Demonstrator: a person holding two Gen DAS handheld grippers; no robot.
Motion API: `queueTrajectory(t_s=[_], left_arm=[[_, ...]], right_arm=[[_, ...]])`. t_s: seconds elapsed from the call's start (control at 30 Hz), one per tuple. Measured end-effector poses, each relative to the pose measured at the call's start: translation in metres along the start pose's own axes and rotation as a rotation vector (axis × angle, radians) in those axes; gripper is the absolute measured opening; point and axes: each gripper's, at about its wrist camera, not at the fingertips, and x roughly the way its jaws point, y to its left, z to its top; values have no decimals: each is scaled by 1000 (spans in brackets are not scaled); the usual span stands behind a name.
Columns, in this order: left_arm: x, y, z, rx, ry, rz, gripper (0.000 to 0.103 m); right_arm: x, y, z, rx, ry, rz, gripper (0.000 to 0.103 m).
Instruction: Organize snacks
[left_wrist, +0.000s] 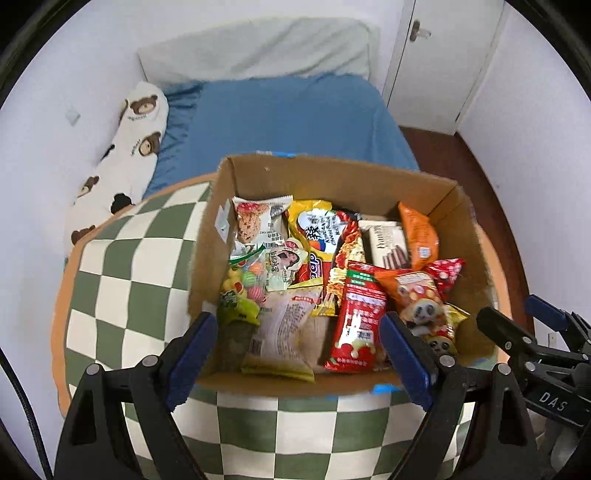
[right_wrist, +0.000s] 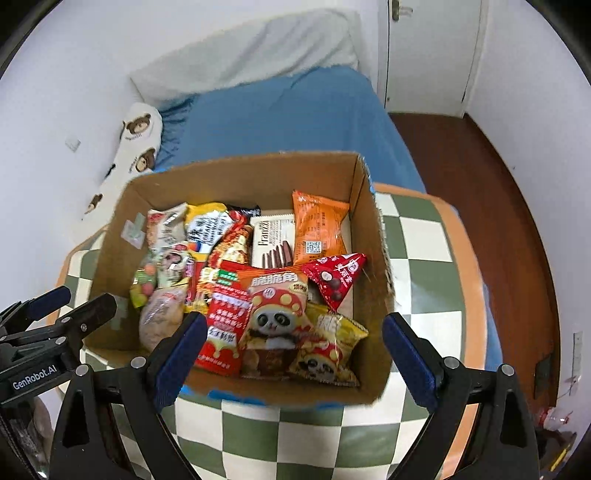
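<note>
A cardboard box (left_wrist: 332, 173) sits on a green and white checked blanket (left_wrist: 140, 266) at the near end of a bed with a blue sheet (left_wrist: 280, 114). The box is full of snack packs. A red pack (left_wrist: 356, 314) lies near the front wall of the box. A panda pack (right_wrist: 275, 321) lies just beside it. An orange pack (right_wrist: 319, 225) leans at the back of the box, next to a white biscuit pack (right_wrist: 273, 236).

The left gripper (left_wrist: 299, 354) hangs over the front of the box, wide open and holding nothing. The right gripper (right_wrist: 295, 350) hangs there too, also wide open and empty.
</note>
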Motion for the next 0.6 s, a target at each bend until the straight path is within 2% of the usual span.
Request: queueTrajectory(t_s=[0.27, 0.6], left_arm=[[-83, 2, -45, 2, -158, 27, 90], [-160, 11, -104, -30, -280, 52, 90]], right_arm=[[-88, 16, -45, -32, -149, 8, 99], [-186, 32, -104, -68, -321, -27, 102]])
